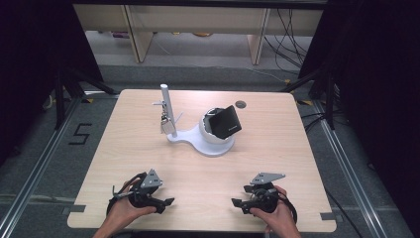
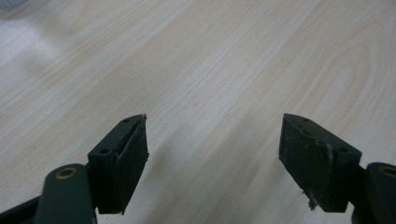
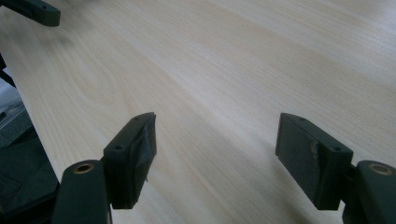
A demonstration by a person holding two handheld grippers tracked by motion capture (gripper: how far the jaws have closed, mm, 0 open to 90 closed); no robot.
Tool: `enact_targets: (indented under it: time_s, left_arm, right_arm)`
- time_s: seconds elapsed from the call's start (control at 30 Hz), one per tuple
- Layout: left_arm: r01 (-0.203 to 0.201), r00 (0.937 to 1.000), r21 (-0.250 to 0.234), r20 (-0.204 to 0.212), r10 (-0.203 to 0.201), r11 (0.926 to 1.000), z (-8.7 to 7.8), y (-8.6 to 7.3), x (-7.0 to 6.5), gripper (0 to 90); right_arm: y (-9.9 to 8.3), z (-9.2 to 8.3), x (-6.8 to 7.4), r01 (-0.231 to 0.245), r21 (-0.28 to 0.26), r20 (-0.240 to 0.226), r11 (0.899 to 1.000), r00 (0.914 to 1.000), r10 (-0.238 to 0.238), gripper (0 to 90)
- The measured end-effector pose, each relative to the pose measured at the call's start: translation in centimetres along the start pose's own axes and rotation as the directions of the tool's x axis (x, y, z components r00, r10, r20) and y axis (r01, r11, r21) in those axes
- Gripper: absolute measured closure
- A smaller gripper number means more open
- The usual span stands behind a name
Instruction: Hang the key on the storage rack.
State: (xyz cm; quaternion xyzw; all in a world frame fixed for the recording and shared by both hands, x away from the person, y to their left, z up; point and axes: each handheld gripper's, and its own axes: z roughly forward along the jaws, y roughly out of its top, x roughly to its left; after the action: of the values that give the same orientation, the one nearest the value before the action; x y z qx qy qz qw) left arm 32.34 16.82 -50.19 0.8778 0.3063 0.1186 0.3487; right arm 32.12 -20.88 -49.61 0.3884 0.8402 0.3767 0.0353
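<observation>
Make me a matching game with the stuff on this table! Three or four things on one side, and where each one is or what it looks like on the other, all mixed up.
Things:
1. black box
2. white post
3. left gripper
4. small dark disc

Places or looks:
A. near the table's near edge, jaws wide apart, nothing between them
B. lying flat on the wood near the table's far edge
C. standing upright on the white stand, with small metal things hanging from it
D. tilted, sitting in the stand's round white cup

Pairs: 1-D, 2-C, 3-A, 4-B
</observation>
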Motion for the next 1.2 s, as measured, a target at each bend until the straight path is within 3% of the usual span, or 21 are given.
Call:
enact_targets:
  time_s: [0.07,0.13,0.27,0.3,0.37,0.47,0.5,0.63,0.73,0.77,0.8,0.83,0.87,0.9,0.93,0.97,1.0,1.03,1.07,1.1,1.2]
  left_arm:
    - [0.000,1.0000,0.004,0.005,0.000,1.0000,0.0,-0.2,-0.4,23.8]
    - [-0.026,0.9997,0.016,0.002,0.026,0.9995,0.0,-0.3,-0.5,23.8]
    - [-0.015,0.9999,0.019,0.004,0.015,0.9997,-0.2,-0.7,-1.0,23.8]
    - [-0.029,0.9996,0.022,0.000,0.029,0.9993,-0.3,-0.7,-1.0,23.7]
    - [-0.017,0.9999,0.017,-0.001,0.017,0.9997,-0.5,-0.9,-1.4,23.7]
    - [-0.036,0.9993,0.015,-0.004,0.036,0.9992,-1.0,-1.0,-1.6,23.7]
    - [-0.021,0.9998,0.009,-0.006,0.021,0.9997,-1.1,-1.1,-1.9,23.7]
    - [-0.033,0.9994,0.019,0.005,0.033,0.9993,-1.5,-1.3,-2.4,23.4]
    - [-0.064,0.9979,0.017,0.002,0.064,0.9978,-1.6,-1.5,-2.7,23.4]
    - [-0.054,0.9985,0.019,0.002,0.054,0.9984,-1.7,-1.6,-2.9,23.4]
    - [-0.074,0.9973,0.015,0.001,0.074,0.9971,-1.8,-1.6,-3.0,23.4]
    - [-0.057,0.9983,0.016,0.006,0.057,0.9982,-1.8,-1.7,-3.2,23.2]
    - [-0.081,0.9967,0.016,0.004,0.081,0.9966,-1.9,-1.7,-3.2,23.1]
    - [-0.053,0.9986,0.016,0.006,0.053,0.9985,-1.8,-1.8,-3.5,23.1]
    - [-0.071,0.9974,0.018,0.015,0.071,0.9973,-1.9,-1.8,-3.5,22.9]
    - [-0.057,0.9983,0.025,0.017,0.057,0.9981,-1.8,-1.9,-3.6,22.9]
    - [-0.063,0.9978,0.026,0.023,0.062,0.9977,-1.9,-1.9,-3.7,22.9]
    - [-0.077,0.9969,0.024,0.017,0.077,0.9967,-1.9,-1.9,-3.6,22.9]
    - [-0.080,0.9968,0.026,0.012,0.079,0.9965,-2.0,-2.0,-3.6,22.9]
    - [-0.077,0.9970,0.023,0.009,0.077,0.9968,-2.0,-2.0,-3.6,22.8]
    - [-0.081,0.9967,0.029,0.010,0.081,0.9963,-1.9,-2.1,-3.6,22.6]
  right_arm:
    - [0.0,0.0,0.0,0.009,-0.003,0.005,1.000,0.9999,-0.009,30.0]
    - [0.1,0.1,0.1,0.010,-0.001,0.006,1.000,0.9999,-0.010,30.0]
    - [0.1,0.0,0.5,-0.007,-0.001,0.013,1.000,0.9999,0.007,30.1]
    - [0.0,0.3,0.4,0.009,-0.035,0.012,0.999,0.9999,-0.009,30.1]
    - [0.2,0.0,0.7,0.010,0.001,0.008,1.000,0.9999,-0.010,30.1]
    - [0.1,0.0,1.0,0.016,-0.001,0.012,1.000,0.9998,-0.016,30.0]
    - [0.1,0.0,1.1,0.021,-0.005,0.010,1.000,0.9997,-0.021,30.1]
    - [0.0,-0.2,1.4,0.022,-0.006,0.001,1.000,0.9998,-0.022,29.8]
    - [-0.2,-0.3,1.8,0.014,0.000,0.006,1.000,0.9999,-0.014,27.9]
    - [-0.3,-0.3,1.8,0.029,-0.012,0.004,1.000,0.9996,-0.029,27.1]
    - [-0.4,-0.4,2.0,0.038,-0.009,0.005,0.999,0.9993,-0.038,26.2]
    - [-0.6,-0.3,2.1,0.042,-0.007,0.000,0.999,0.9991,-0.042,25.8]
    - [-0.7,-0.3,2.3,0.046,0.000,0.000,0.999,0.9989,-0.046,25.8]
    - [-0.8,-0.4,2.5,0.054,0.007,-0.002,0.999,0.9985,-0.054,25.7]
    - [-1.0,-0.3,2.7,0.051,-0.001,-0.001,0.999,0.9987,-0.051,25.2]
    - [-1.1,-0.4,2.9,0.042,0.019,-0.002,0.999,0.9991,-0.042,24.8]
    - [-1.2,-0.2,2.9,0.047,-0.008,-0.002,0.999,0.9989,-0.047,24.6]
    - [-1.2,-0.4,2.9,0.053,0.021,-0.008,0.998,0.9986,-0.053,24.4]
    - [-1.2,-0.4,2.9,0.062,0.016,0.000,0.998,0.9981,-0.062,24.0]
    - [-1.3,-0.4,3.0,0.036,0.016,-0.002,0.999,0.9993,-0.036,23.6]
    - [-1.3,-0.2,2.8,0.054,0.015,0.001,0.998,0.9985,-0.054,22.9]
